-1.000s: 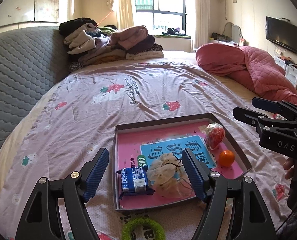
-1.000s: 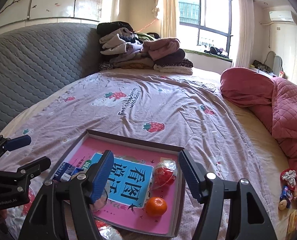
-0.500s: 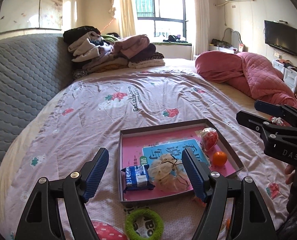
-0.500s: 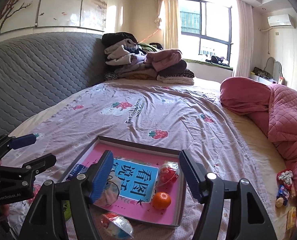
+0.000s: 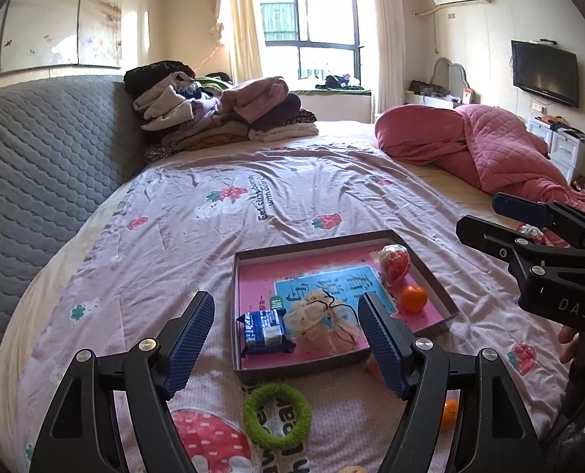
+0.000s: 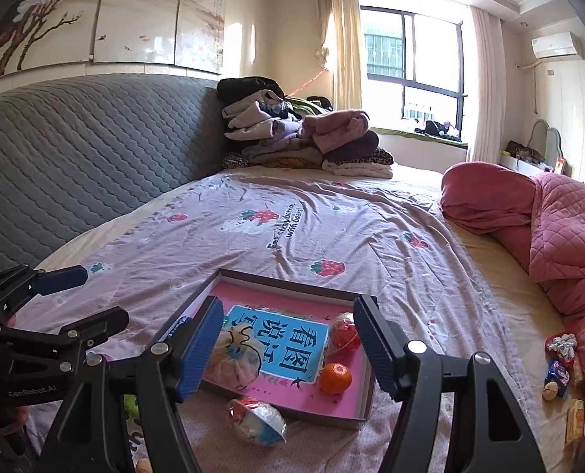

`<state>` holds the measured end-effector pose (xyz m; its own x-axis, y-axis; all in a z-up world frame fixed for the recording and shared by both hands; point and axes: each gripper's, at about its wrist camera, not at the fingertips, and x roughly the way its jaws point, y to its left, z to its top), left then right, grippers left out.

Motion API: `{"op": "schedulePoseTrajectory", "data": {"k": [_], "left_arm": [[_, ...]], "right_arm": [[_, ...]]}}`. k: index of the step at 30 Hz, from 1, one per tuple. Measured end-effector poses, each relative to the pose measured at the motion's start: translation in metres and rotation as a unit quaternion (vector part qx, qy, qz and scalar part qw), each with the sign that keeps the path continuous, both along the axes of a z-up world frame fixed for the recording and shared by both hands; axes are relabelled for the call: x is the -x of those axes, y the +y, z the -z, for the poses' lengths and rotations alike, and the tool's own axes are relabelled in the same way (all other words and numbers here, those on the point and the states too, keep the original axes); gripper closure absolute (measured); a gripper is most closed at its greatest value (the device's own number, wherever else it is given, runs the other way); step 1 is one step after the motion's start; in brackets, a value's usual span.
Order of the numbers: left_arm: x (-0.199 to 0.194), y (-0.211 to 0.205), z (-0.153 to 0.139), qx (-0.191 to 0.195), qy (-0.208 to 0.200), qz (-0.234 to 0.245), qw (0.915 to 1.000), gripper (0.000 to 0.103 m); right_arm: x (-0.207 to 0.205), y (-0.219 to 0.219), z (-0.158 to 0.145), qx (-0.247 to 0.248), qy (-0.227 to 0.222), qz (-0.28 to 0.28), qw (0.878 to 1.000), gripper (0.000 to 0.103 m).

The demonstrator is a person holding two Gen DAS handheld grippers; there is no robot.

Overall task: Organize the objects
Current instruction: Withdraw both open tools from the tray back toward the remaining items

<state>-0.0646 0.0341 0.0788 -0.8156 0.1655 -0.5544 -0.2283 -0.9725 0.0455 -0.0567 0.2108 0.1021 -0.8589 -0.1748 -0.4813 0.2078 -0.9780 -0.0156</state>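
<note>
1. Where the bed [image 5: 253, 205] lies under a strawberry-print sheet, a shallow tray [image 5: 434, 276] with a pink floor sits at its near middle.
2. Inside the tray: a blue packet [image 5: 264, 329] at the near left, a cream pouch [image 5: 324, 325] just right of it, an orange [image 5: 413, 298] toward the right wall, and a red wrapped ball [image 5: 395, 262] at the far right corner.
3. Outside the tray, on the sheet: a green ring [image 5: 276, 414] just near of its front wall; a wrapped sweet [image 6: 259, 421] beside the near wall in the right view; a second orange [image 5: 449, 414] at the near right.
4. Left gripper [image 5: 286, 345]: jaws wide, nothing between them, held above the near sheet.
5. Right gripper [image 6: 286, 349]: jaws wide, empty, above the tray's near edge.
6. Far field: folded clothes [image 5: 213, 114] at the grey headboard [image 5: 44, 165]; a pink quilt [image 5: 477, 146] at the right.
</note>
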Motion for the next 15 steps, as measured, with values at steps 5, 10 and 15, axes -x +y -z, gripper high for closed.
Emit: {"op": "schedulePoseTrajectory", "data": {"k": [5, 10, 15], "left_arm": [[-0.014, 0.000, 0.001, 0.000, 0.003, 0.001, 1.0000, 0.026], [-0.034, -0.003, 0.004, -0.002, -0.010, 0.009, 0.9999, 0.026], [-0.051, -0.005, 0.007, -0.006, -0.008, 0.008, 0.9999, 0.026]], "right_arm": [[-0.014, -0.002, -0.002, -0.004, 0.006, -0.004, 1.000, 0.035], [-0.025, 0.002, 0.002, 0.005, 0.001, -0.009, 1.000, 0.035], [-0.036, 0.005, 0.008, 0.005, -0.003, -0.011, 1.000, 0.035]]}}
